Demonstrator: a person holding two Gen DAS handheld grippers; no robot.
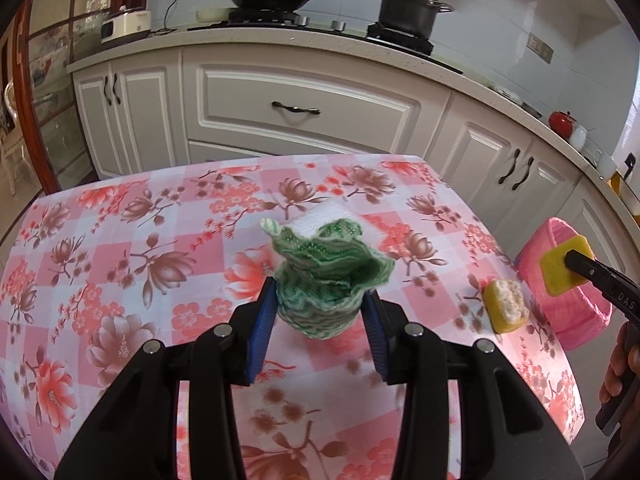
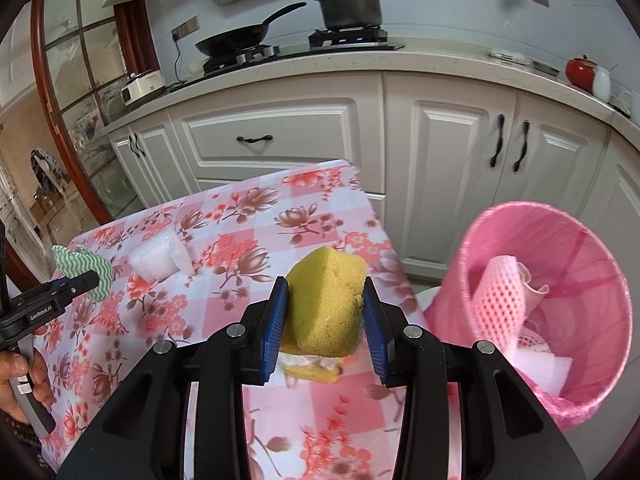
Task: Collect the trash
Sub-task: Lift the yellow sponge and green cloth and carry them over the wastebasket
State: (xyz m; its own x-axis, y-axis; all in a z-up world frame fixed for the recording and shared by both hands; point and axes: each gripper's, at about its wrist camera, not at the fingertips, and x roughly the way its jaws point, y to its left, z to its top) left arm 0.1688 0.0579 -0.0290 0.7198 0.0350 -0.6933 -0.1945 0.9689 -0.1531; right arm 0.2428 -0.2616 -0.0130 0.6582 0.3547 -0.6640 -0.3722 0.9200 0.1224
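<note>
Trash is being carried in both grippers: the right gripper [image 2: 324, 320] is clamping its fingers on a yellow sponge [image 2: 326, 304] above the worktop [image 1: 120, 240] edge, beside the pink bin [image 2: 600, 248]; the left gripper [image 1: 320, 312] is pinching a crumpled green cloth [image 1: 328, 272]. The springy sponge could be slipping free short of the bin, joining the second sponge [image 1: 506, 306] and white foam block [image 2: 160, 262] lying there.
</note>
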